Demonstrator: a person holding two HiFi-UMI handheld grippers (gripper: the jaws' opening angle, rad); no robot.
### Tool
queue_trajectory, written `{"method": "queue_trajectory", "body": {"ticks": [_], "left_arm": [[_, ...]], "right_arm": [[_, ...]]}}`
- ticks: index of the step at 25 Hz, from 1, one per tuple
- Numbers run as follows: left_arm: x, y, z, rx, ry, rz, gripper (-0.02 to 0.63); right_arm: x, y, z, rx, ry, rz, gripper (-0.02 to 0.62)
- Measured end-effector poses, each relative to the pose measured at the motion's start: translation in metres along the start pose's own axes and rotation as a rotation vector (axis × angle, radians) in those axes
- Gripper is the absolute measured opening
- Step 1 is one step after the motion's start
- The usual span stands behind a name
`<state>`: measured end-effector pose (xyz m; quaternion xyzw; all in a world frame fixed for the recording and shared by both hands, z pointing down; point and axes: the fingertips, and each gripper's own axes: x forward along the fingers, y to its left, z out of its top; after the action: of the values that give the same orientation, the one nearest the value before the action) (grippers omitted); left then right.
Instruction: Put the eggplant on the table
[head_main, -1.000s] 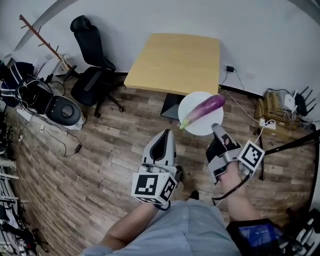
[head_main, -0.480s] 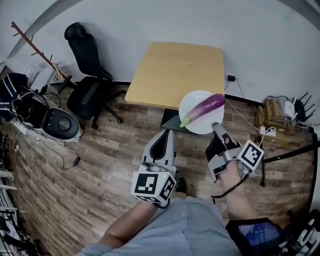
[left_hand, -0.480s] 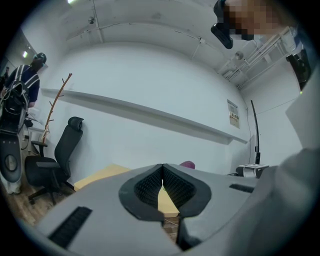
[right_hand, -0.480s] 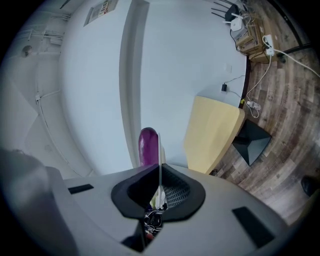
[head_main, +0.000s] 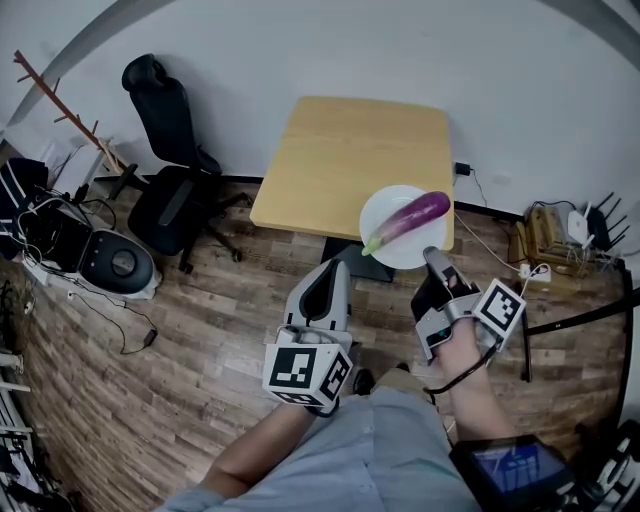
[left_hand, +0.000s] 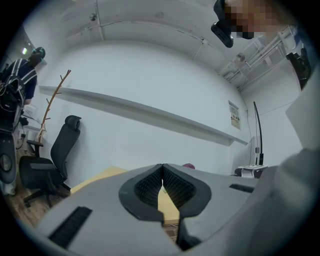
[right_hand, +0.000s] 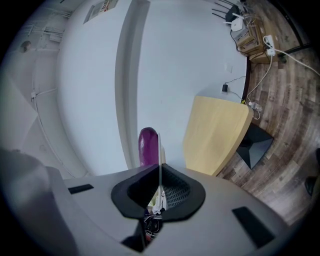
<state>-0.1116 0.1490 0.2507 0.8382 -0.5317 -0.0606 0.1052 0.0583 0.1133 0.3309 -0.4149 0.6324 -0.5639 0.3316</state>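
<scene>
A purple eggplant (head_main: 408, 219) with a green stem lies on a white plate (head_main: 385, 248), carried in the air at the near right corner of the wooden table (head_main: 345, 155). My right gripper (head_main: 432, 262) is shut on the plate's near rim. Seen from the right gripper view, the plate (right_hand: 159, 152) is a thin edge between the jaws, with the eggplant (right_hand: 147, 145) beyond and the table (right_hand: 215, 133) to the right. My left gripper (head_main: 325, 290) is shut and holds nothing, left of the plate. Along the left gripper view the jaws meet, with the table (left_hand: 97, 179) ahead.
A black office chair (head_main: 170, 170) stands left of the table, near a wooden coat rack (head_main: 60, 100) and a round grey machine (head_main: 118, 265). Cables, a power strip and routers (head_main: 565, 225) lie on the wood floor at the right wall. A dark table base (head_main: 355, 262) sits under the table.
Both grippers and the plate with the eggplant have come closer to the table; the plate now overlaps its near right corner. Neither gripper's jaws have changed.
</scene>
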Motion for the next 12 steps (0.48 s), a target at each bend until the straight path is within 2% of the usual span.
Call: {"method": "queue_trajectory", "body": {"ticks": [12], "left_arm": [[0.057, 0.029, -0.004, -0.011, 0.021, 0.002, 0.008]], "right_arm": [[0.054, -0.015, 0.020, 0.011, 0.007, -0.027, 0.014]]}}
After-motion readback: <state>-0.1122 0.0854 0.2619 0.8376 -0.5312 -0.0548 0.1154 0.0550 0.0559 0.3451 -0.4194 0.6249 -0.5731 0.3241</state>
